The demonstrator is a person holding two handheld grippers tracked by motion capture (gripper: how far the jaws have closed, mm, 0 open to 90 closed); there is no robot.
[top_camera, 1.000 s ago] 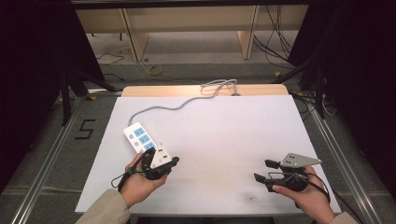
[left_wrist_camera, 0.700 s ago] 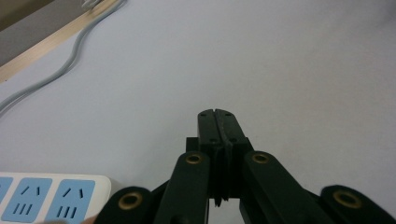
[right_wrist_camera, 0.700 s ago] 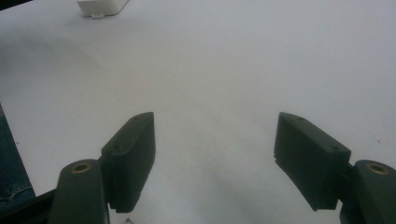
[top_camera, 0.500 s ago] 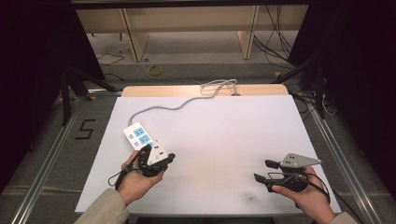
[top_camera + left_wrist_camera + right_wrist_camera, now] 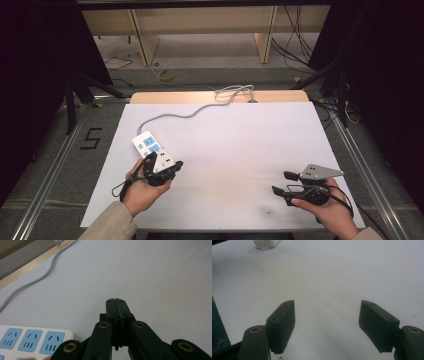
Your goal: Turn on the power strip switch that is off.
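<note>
A white power strip (image 5: 146, 144) with blue sockets lies at the left of the white table sheet (image 5: 235, 145), and its grey cable (image 5: 190, 114) runs to the far edge. My left gripper (image 5: 176, 165) hovers over the strip's near end, with a hand around it. In the left gripper view its jaws are shut (image 5: 117, 302) with nothing between them, and the power strip (image 5: 32, 338) lies just to their left. My right gripper (image 5: 281, 183) sits at the near right, open and empty. Bare sheet lies between the right gripper (image 5: 327, 315) jaws.
The cable coils (image 5: 235, 91) over the wooden far edge (image 5: 165, 96) of the table. Shelving and loose wires stand on the floor beyond. Metal rails (image 5: 47, 175) run along both sides of the table. A corner of the power strip (image 5: 265, 243) shows far off in the right gripper view.
My left gripper has drifted slightly left over the strip's near end. The right gripper has stayed where it was.
</note>
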